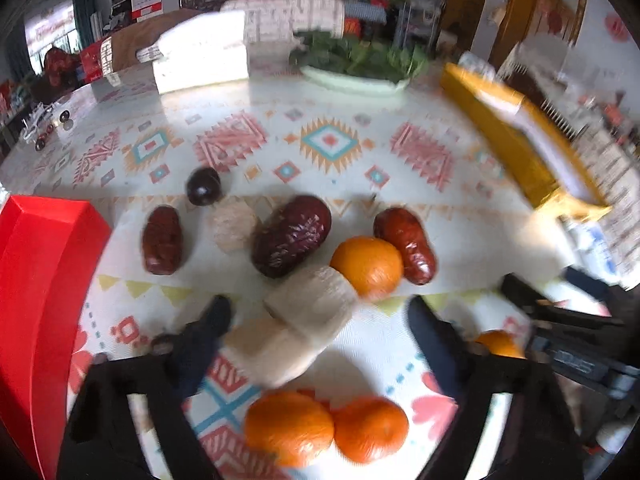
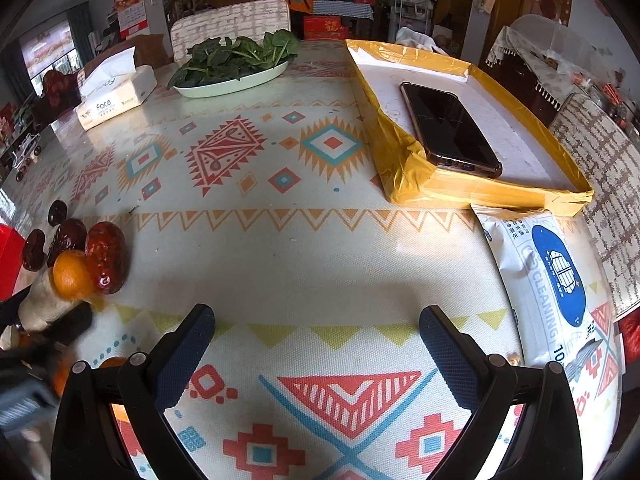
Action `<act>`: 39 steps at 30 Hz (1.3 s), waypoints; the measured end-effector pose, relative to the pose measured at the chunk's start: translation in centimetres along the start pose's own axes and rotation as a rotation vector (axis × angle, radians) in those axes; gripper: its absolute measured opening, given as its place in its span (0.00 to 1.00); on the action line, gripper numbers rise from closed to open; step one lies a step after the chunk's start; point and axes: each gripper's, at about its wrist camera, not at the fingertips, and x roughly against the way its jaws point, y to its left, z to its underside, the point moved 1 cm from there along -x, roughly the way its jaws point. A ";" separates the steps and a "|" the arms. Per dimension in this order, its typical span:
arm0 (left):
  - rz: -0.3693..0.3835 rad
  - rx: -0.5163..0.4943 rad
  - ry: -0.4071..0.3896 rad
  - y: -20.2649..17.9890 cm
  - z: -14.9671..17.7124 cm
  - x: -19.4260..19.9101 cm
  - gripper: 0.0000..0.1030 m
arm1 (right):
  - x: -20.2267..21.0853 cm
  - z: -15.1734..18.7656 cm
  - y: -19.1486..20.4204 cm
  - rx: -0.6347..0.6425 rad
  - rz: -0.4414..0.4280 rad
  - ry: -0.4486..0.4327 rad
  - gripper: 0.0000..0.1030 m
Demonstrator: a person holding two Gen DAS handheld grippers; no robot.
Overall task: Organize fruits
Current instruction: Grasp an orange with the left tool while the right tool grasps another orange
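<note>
In the left wrist view my left gripper (image 1: 318, 304) stands open over the patterned tablecloth (image 1: 332, 144). A pale beige cut piece (image 1: 308, 316) lies between its fingers, close to the left finger (image 1: 208, 332) and well apart from the right finger (image 1: 432, 340). Two oranges (image 1: 288, 428) lie side by side just below, and another orange (image 1: 366, 264) sits just beyond the beige piece. Three red dates (image 1: 292, 236) and a dark round fruit (image 1: 203, 186) lie further off. My right gripper (image 2: 318, 314) is open over bare cloth, with the same fruit group (image 2: 72, 274) at its far left.
A red box (image 1: 40, 300) stands at the left edge. A yellow-taped tray (image 2: 404, 176) holds a phone (image 2: 448, 132); a wet-wipes pack (image 2: 540, 280) lies in front of it. A tissue box (image 2: 116, 96) and a plate of greens (image 2: 236, 64) sit at the back.
</note>
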 end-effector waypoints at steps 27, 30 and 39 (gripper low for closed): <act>0.076 0.053 -0.303 13.5 6.7 12.6 0.65 | 1.3 1.2 0.4 0.043 -0.033 0.024 0.92; 0.115 0.011 -0.292 12.0 6.8 12.5 0.65 | 3.1 1.4 -0.1 -0.015 -0.147 -0.022 0.87; 0.261 -0.146 -0.174 5.0 6.8 8.9 0.39 | 4.8 2.4 4.3 0.076 -0.370 -0.025 0.72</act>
